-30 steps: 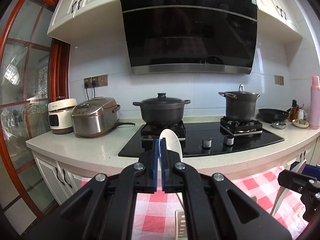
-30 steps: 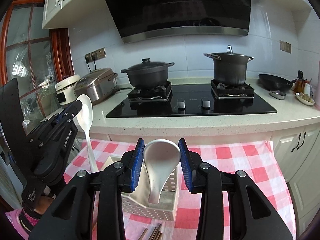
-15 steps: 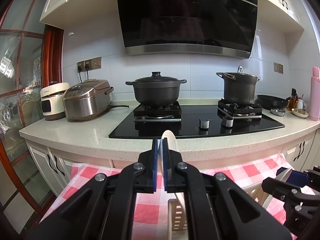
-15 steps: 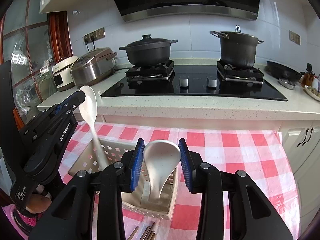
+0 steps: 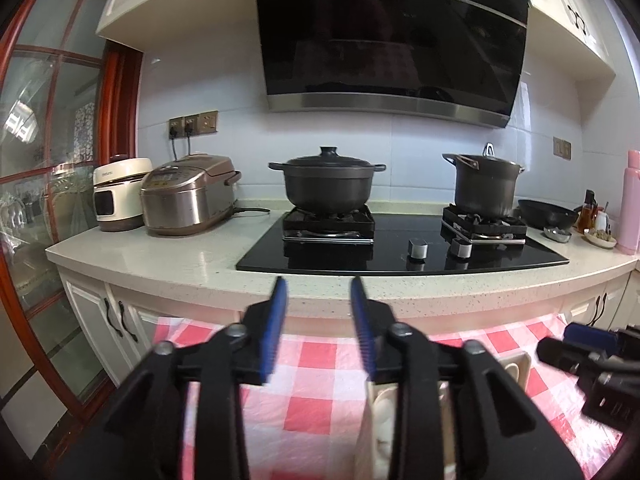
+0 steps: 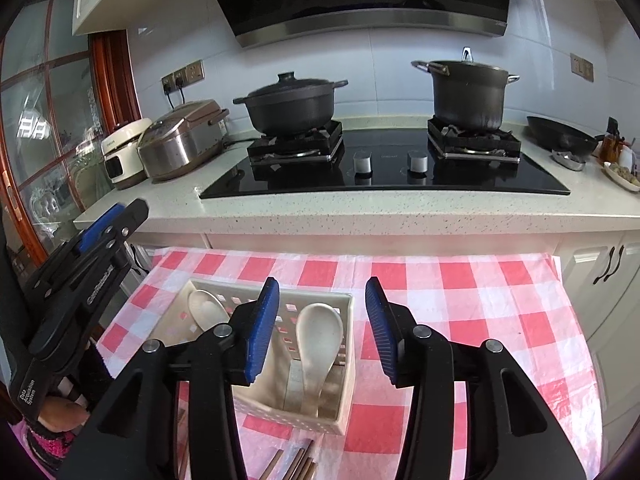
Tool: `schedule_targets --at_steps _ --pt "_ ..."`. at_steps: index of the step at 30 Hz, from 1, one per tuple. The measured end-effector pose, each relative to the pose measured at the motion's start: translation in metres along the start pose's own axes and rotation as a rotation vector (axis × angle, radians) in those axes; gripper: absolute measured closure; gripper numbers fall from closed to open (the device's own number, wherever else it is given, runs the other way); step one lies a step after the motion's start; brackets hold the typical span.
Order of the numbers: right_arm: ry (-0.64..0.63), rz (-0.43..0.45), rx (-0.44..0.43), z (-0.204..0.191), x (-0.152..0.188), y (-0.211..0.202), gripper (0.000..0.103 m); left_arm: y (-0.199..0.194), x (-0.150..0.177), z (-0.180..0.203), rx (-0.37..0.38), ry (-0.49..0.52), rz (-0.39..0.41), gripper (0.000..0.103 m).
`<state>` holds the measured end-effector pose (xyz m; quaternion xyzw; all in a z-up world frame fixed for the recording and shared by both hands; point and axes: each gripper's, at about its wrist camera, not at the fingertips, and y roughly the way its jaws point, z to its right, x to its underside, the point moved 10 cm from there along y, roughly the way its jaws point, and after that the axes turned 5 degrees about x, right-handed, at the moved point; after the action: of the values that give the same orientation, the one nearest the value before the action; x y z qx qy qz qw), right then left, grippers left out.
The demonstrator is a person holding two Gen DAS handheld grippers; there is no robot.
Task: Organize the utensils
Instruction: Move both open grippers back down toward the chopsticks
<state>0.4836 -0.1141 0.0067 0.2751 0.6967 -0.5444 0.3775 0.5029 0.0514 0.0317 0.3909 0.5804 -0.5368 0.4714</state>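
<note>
Right wrist view, L to R: left gripper (image 6: pixel 116 216) at far left above caddy's left side, jaws opening, nothing seen betw pads. White perforated caddy (image 6: pixel 344 364) on red-check cloth (image 6: pixel 460 312), below counter edge. Two white spoons inside: left spoon (image 6: pixel 206 312) leaning in left compartment, right spoon (image 6: pixel 318 344) bowl-up in right one, handle down so it stands. Right gripper (image 6: pixel 322 332) jaws opening, spoon betw pads but not touched. Chopsticks (image 6: pixel 296 464) on cloth before caddy, prob next to sort.
</note>
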Motion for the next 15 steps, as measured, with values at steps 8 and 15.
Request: schedule_targets --at_steps 8,15 --pt "0.021 0.032 0.001 0.001 0.022 -0.051 0.053 -0.061 0.031 -0.028 0.025 -0.016 -0.043 0.030" --pt "0.057 0.015 0.010 -0.001 0.069 -0.081 0.046 -0.106 0.082 -0.037 0.088 0.023 -0.126 0.015"
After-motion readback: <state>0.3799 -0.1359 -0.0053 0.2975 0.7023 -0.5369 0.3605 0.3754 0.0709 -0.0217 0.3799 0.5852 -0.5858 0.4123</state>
